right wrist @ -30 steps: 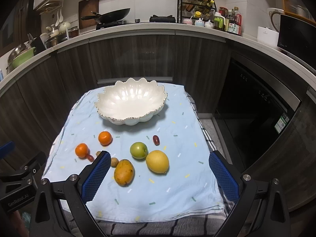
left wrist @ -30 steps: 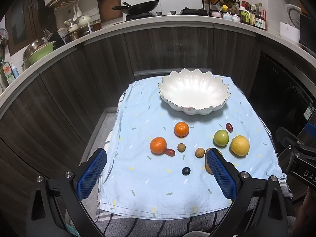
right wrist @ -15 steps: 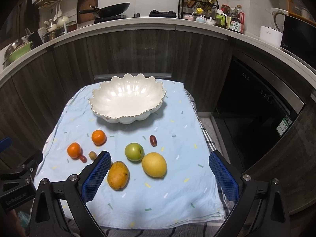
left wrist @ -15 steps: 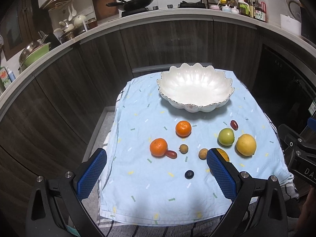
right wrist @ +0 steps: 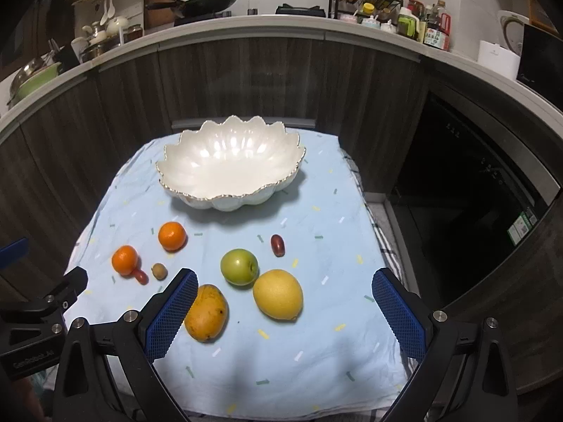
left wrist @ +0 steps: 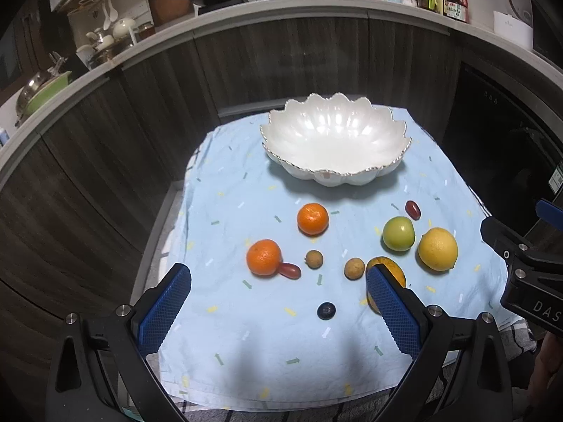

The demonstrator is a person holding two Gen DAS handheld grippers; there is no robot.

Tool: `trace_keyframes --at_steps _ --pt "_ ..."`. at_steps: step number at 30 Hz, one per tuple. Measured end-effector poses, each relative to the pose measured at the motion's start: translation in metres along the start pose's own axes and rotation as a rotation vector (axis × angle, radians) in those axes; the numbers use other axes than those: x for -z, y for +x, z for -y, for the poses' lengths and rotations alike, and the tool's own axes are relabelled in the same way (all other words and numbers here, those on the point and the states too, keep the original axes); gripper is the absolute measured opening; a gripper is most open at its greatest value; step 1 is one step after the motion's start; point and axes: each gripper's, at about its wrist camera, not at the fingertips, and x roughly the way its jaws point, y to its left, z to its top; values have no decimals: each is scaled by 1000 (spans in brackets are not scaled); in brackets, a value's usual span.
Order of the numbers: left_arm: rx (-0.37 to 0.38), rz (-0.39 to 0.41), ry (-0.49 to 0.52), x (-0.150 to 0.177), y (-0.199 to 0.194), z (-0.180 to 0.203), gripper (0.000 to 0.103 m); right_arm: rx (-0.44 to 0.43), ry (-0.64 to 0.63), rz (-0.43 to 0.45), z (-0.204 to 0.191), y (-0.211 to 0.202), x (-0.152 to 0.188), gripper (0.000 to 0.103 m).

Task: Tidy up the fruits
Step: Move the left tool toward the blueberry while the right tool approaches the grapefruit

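Both tools [left wrist: 278,295] [right wrist: 281,299], spread wide, have edged nearer the fruit.

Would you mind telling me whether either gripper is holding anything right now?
Nothing is held: the left gripper and right gripper are both open above the cloth.

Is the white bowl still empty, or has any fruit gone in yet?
Empty. The white bowl shows only bare glossy interior in both views; the mango, green apple and other fruit lie on the blue cloth.
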Motion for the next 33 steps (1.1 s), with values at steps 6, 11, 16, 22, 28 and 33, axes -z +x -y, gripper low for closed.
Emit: trace_keyframes --at_steps 6,11,16,22,28,33 --pt "18 -37 22 2 19 7 98 5 -19 -23 1 19 4 101" --pt "27 -50 34 3 32 12 98 -1 -21 -48 3 34 6 101" --pt "38 -64 36 5 47 14 97 3 -31 -64 3 47 10 101" --pt "59 -81 34 11 61 18 95 5 -39 -76 2 60 15 100" --pt "66 -111 51 20 74 23 93 5 -52 -88 1 71 19 97" --pt "77 -140 64 27 84 28 87 3 -54 -97 1 78 22 97"
